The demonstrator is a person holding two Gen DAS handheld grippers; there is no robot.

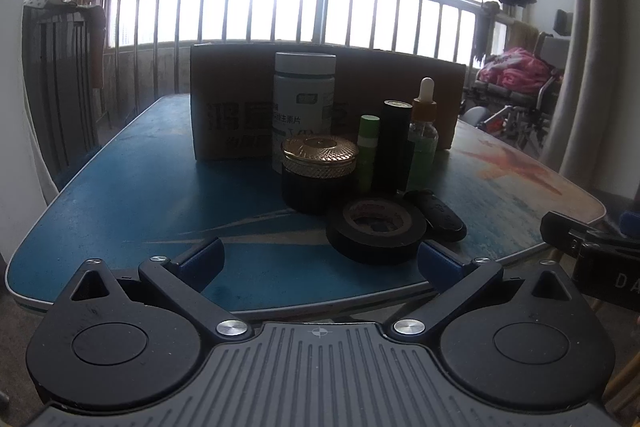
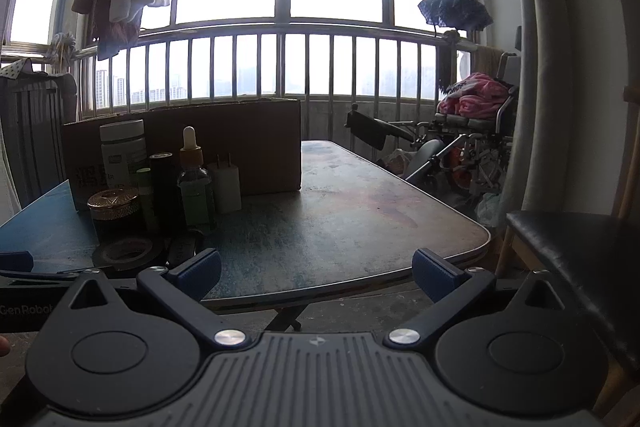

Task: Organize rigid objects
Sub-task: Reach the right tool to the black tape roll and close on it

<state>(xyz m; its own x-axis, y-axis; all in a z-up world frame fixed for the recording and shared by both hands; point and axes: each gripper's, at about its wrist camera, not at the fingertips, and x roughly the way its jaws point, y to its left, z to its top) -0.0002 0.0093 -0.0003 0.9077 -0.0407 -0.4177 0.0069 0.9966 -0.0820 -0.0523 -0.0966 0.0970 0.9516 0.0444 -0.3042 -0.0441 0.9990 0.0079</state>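
Observation:
A cluster of small objects stands mid-table before a cardboard box [image 1: 224, 99]: a white pill bottle [image 1: 304, 99], a black jar with a gold lid [image 1: 319, 173], a green tube [image 1: 368, 151], a black cylinder [image 1: 394, 147], a dropper bottle [image 1: 423, 135], a black tape roll [image 1: 376, 229] and a black key fob [image 1: 438, 215]. A white plug [image 2: 226, 183] shows in the right wrist view. My left gripper [image 1: 320, 263] is open and empty at the near table edge, just short of the tape roll. My right gripper [image 2: 316, 275] is open and empty, right of the cluster.
The table [image 2: 360, 211] has a rounded right corner. A dark chair seat [image 2: 572, 239] stands right of it. A wheelchair with pink cloth [image 2: 476, 123] sits behind. A window railing [image 2: 280, 67] and a radiator [image 1: 60, 87] lie beyond.

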